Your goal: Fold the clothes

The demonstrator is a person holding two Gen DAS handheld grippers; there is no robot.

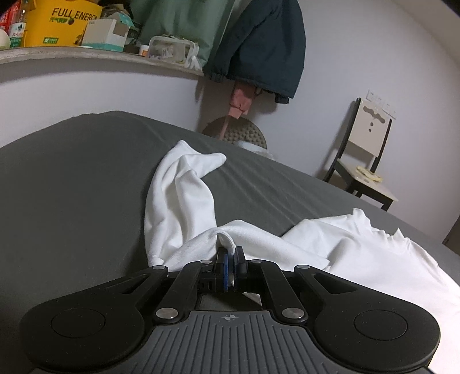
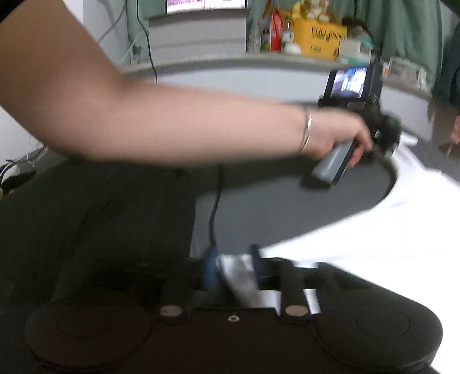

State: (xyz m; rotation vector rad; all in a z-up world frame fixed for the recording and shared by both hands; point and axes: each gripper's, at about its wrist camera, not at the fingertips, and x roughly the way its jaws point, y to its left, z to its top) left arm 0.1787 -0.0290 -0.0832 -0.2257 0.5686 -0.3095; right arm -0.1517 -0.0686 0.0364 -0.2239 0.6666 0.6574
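Note:
A white garment [image 1: 184, 198] lies crumpled on a dark grey bed sheet [image 1: 72, 184]. My left gripper [image 1: 231, 257] is shut on a fold of that garment, which bunches up just ahead of the blue pads. In the blurred right wrist view the same white garment [image 2: 388, 230] spreads over the right side. My right gripper [image 2: 233, 264] is shut on an edge of it, with white cloth pinched between the blue fingers [image 2: 211, 266]. A person's bare arm [image 2: 172, 126] with a bracelet crosses that view and holds the left gripper [image 2: 385, 138] at the garment's far edge.
A shelf [image 1: 86, 54] on the wall carries a yellow box [image 1: 57, 23] and cartons. A dark jacket [image 1: 267, 49] hangs beside it. A chair [image 1: 365, 167] stands past the bed at the right. A black cable [image 2: 214, 207] runs across the sheet.

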